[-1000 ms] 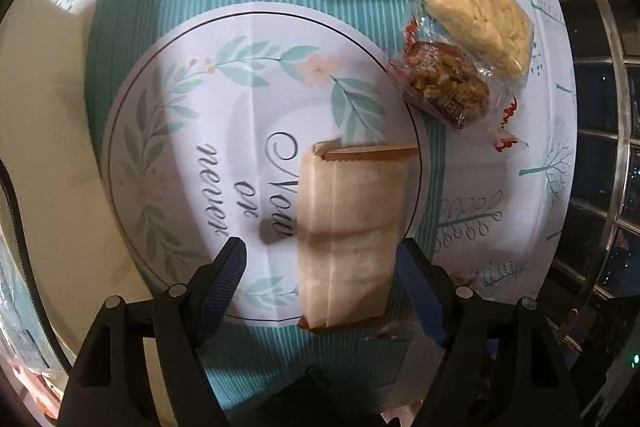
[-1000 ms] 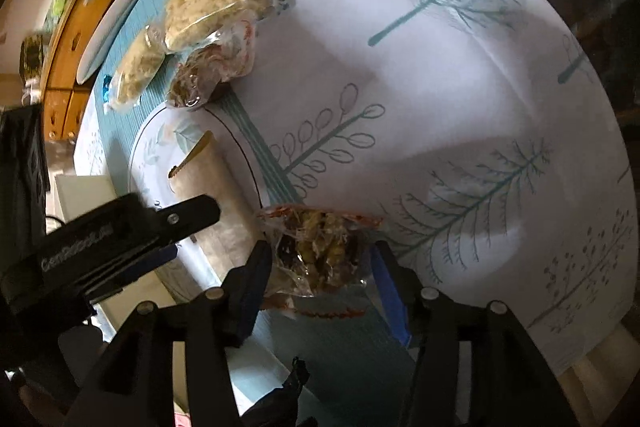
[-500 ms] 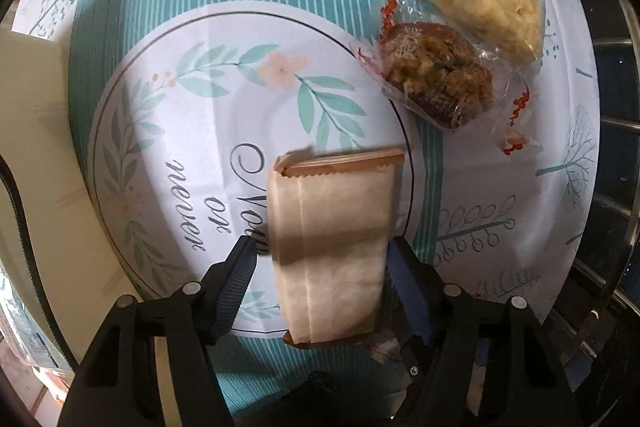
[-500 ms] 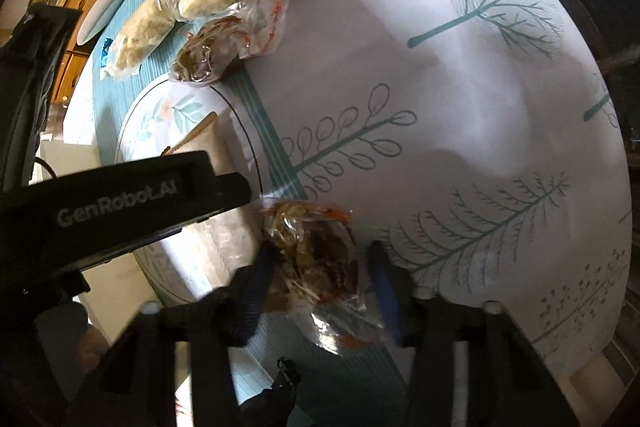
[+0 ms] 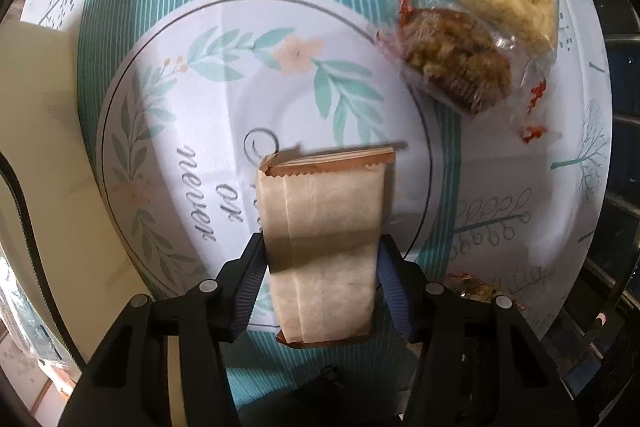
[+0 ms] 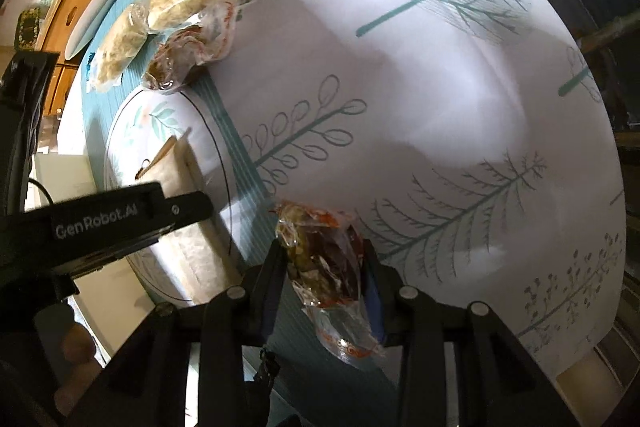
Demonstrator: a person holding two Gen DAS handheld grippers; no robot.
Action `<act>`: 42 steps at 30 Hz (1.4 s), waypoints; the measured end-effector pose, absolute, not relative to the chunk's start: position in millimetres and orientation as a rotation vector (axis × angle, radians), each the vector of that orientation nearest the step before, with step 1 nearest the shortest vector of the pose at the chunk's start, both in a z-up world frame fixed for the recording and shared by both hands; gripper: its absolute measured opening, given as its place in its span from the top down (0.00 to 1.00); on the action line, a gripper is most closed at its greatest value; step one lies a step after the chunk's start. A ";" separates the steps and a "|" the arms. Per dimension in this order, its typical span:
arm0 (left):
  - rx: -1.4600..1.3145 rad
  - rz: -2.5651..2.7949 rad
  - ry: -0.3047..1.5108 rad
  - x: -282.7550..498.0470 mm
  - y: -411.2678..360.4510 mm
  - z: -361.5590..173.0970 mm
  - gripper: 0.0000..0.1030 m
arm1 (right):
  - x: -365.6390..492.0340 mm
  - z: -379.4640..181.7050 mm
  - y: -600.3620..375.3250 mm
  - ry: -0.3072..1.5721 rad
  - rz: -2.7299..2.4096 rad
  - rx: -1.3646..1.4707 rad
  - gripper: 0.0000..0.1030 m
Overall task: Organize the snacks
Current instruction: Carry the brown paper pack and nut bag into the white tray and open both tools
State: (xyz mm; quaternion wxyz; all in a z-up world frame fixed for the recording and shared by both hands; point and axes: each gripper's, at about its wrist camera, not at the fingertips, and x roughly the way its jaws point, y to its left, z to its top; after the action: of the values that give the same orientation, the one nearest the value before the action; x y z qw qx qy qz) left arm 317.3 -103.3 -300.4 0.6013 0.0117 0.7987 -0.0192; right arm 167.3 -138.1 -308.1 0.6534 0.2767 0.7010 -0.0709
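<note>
1. Risk: the left tool (image 5: 320, 263) pinches only the near half of the flat tan paper snack packet (image 5: 320, 227); the free far end could sag or slide out on a lift.
2. Right tool (image 6: 322, 267) is clamped on the crinkly clear wrapper of brown snack mix (image 6: 322, 259); slick film may slip or tear.
3. Both packets are at the near edge of the leaf-printed tabletop (image 6: 400, 87).
4. Versus one second ago: both tools' jaws stood apart beside their packets; now closed.
</note>
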 end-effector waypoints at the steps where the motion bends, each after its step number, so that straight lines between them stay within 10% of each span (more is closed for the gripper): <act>1: 0.026 -0.045 1.857 315.3 -103.1 -301.9 0.48 | 166.2 -308.6 -140.1 1.591 -0.164 0.637 0.65; 25: -0.071 -0.173 1.794 198.2 -39.9 -221.3 0.48 | 82.3 -314.2 -123.0 1.797 -0.222 0.693 0.66; 42: -0.052 -0.221 1.561 169.1 70.8 -114.0 0.48 | 66.6 -239.2 -23.1 1.617 -0.172 0.620 0.66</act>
State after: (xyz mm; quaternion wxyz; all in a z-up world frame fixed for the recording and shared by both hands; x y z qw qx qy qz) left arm 169.1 70.8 -114.0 0.7048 -0.0235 0.7021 -0.0994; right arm 66.6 -23.1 -239.2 0.6448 0.2722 0.7103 -0.0757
